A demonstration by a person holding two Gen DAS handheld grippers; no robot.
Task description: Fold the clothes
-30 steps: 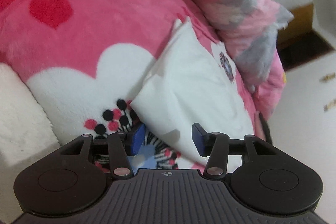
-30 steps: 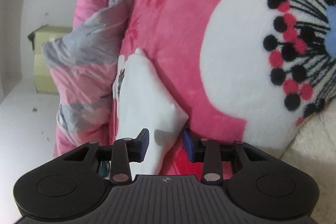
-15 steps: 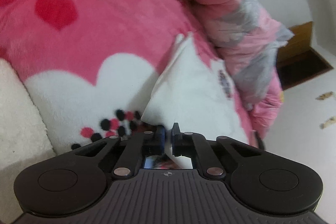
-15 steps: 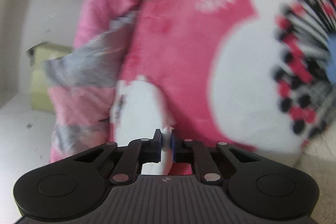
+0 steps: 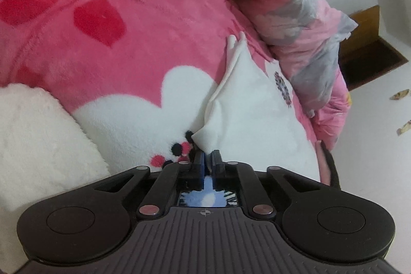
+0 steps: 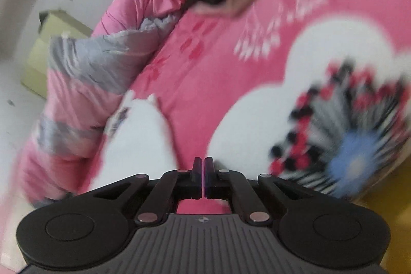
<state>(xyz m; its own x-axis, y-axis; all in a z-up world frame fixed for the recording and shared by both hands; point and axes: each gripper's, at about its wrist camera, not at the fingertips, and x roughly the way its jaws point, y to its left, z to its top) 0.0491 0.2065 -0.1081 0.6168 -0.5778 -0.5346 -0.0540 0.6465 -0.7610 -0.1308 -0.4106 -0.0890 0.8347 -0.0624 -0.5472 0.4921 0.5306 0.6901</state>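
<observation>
Cloth (image 5: 246,107) corner sits pinched in my left jaws (image 5: 208,158) at 6 o'clock; my right jaws (image 6: 203,166) have just pressed together, nothing visible between.

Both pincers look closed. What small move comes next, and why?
Probably lift the left gripper a little: its jaws have just been closing and pinch the white garment's near corner, lying on the pink blanket. Whether the right gripper holds cloth is unclear.

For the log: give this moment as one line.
left hand-held gripper: just closed, shut on white garment corner | right hand-held gripper: shut, garment beside it | surface: pink blanket
</observation>
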